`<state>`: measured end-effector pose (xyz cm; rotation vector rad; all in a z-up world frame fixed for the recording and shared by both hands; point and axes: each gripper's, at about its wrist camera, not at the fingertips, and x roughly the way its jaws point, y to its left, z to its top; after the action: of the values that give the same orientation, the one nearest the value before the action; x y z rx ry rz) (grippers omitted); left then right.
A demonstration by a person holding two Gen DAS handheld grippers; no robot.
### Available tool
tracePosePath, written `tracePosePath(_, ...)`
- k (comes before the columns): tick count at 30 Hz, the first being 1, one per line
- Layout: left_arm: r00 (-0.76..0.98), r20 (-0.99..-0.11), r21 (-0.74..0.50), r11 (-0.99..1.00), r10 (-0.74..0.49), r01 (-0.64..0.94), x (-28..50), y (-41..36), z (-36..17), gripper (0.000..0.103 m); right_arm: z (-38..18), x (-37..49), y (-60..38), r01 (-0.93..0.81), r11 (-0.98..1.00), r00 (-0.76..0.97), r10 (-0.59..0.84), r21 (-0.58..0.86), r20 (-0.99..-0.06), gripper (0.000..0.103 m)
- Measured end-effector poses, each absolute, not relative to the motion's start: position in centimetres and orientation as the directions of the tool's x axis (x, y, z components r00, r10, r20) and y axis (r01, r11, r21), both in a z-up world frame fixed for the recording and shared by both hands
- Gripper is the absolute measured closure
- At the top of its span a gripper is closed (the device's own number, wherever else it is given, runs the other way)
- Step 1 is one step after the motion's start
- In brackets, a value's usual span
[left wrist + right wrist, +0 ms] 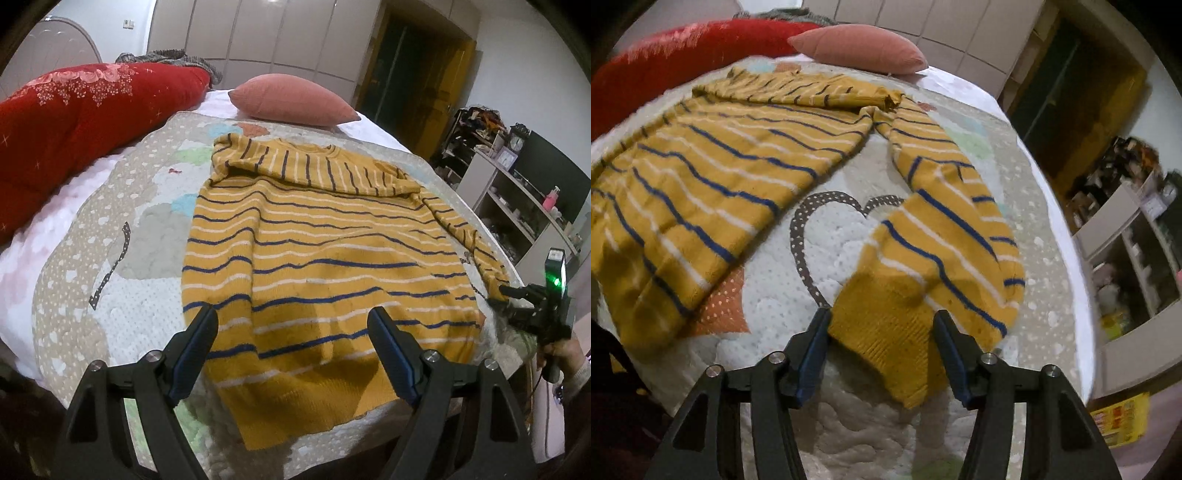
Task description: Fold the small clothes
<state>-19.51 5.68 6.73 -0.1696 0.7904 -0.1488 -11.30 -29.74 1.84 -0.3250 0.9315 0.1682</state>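
Note:
A yellow sweater (325, 258) with blue and white stripes lies flat on the quilt, hem towards me, one sleeve folded across its chest. My left gripper (291, 317) is open and empty, hovering over the hem. The other sleeve (942, 240) runs down the right side to its ribbed cuff (886, 332). My right gripper (881, 321) is open with the cuff between its jaws, not closed on it. The right gripper also shows in the left wrist view (506, 295) at that sleeve end.
The patterned quilt (147, 258) covers a bed. A red duvet (74, 122) lies at the left and a pink pillow (291, 99) at the head. Shelves (524, 206) with clutter stand past the bed's right edge. A yellow packet (1119, 421) lies on the floor.

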Motion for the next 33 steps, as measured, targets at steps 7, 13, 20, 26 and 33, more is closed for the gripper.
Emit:
tracePosePath(7, 0.707, -0.679, -0.207, 0.976, -0.196, 0.072, -19.6, 5.6, 7.4, 0.021, 9.6, -10.0, -38.9, -0.038, 0.99, 0.721, 0.122, 0.138, -0.682, 0.095)
tracePosePath(13, 0.711, -0.672, -0.235, 0.97, -0.206, 0.059, -19.7, 6.5, 7.3, 0.021, 17.4, -10.8, -52.4, 0.28, 0.88, 0.847, -0.038, 0.384, -0.531, 0.095)
tracePosePath(20, 0.717, -0.665, -0.264, 0.964, -0.209, 0.035, -20.0, 7.8, 7.0, 0.021, 18.5, -6.0, -51.5, 0.295, 0.867, 0.811, -0.007, 0.4, -0.584, 0.095)
tracePosePath(26, 0.734, -0.654, -0.266, 0.964, -0.186, 0.008, -20.6, 9.7, 7.1, 0.021, 19.0, 2.1, -38.6, 0.062, 0.901, 0.776, 0.226, 0.429, -0.588, 0.095)
tracePosePath(33, 0.754, -0.643, -0.252, 0.967, -0.137, -0.039, -21.6, 12.8, 6.6, 0.021, 17.3, 10.4, -19.1, -0.199, 0.871, 0.638, 0.464, 0.45, -0.615, 0.095)
